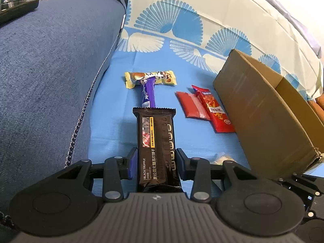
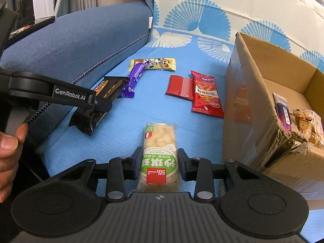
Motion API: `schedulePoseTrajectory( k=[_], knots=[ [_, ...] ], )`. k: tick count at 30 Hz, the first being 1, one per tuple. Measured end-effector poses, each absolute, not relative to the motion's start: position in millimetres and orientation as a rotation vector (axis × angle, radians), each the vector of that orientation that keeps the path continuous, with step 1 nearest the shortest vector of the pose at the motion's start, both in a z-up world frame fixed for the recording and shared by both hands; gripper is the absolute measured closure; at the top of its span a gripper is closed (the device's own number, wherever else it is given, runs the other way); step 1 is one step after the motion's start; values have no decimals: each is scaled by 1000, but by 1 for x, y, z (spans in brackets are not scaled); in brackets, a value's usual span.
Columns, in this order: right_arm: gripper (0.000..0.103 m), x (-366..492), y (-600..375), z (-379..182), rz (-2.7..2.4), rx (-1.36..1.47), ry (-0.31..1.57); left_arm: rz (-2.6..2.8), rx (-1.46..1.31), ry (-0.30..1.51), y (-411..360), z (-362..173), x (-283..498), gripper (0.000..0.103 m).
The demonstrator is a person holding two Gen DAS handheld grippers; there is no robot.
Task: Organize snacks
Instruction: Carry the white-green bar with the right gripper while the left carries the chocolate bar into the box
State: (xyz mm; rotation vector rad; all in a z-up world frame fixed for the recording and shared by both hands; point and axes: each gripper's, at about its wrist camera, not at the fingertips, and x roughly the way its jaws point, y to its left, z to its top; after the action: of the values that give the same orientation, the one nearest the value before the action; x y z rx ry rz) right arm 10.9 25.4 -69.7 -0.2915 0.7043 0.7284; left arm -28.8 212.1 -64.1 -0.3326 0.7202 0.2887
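My left gripper [image 1: 156, 158] is shut on a black truffle cracker pack [image 1: 156, 141], held above the blue cloth; it also shows in the right wrist view [image 2: 101, 99]. My right gripper [image 2: 159, 158] is shut on a green-and-white rice snack pack [image 2: 160, 151]. On the cloth lie a purple bar [image 1: 148, 95], a yellow snack pack [image 1: 149, 78], a flat red packet [image 1: 191, 105] and a red chip bag [image 1: 214, 109]. The open cardboard box [image 2: 263, 85] stands to the right and holds a few snacks [image 2: 303, 125].
A blue sofa cushion [image 1: 50, 70] rises on the left with a dark phone-like object [image 1: 18, 7] on it. The blue-and-cream patterned cloth [image 1: 182, 30] covers the seat and back. A person's hand [image 2: 8, 151] holds the left gripper.
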Motion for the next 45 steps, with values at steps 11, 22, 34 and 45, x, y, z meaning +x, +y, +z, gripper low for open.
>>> schedulePoseTrajectory(
  k=[11,22,34,45],
  knots=[
    [65,6,26,-63,734,-292,679,259,-378,658,216,-57,-39,60],
    [66,9,26,-51,780,-279,612,265,-407,650,220,-58,-39,60],
    [66,2,26,-17,851,-292,467,329,-366,635,216,-57,-36,60],
    [66,21,-12,22,840,-131,409,397,-437,659,213,-45,-38,60]
  ],
)
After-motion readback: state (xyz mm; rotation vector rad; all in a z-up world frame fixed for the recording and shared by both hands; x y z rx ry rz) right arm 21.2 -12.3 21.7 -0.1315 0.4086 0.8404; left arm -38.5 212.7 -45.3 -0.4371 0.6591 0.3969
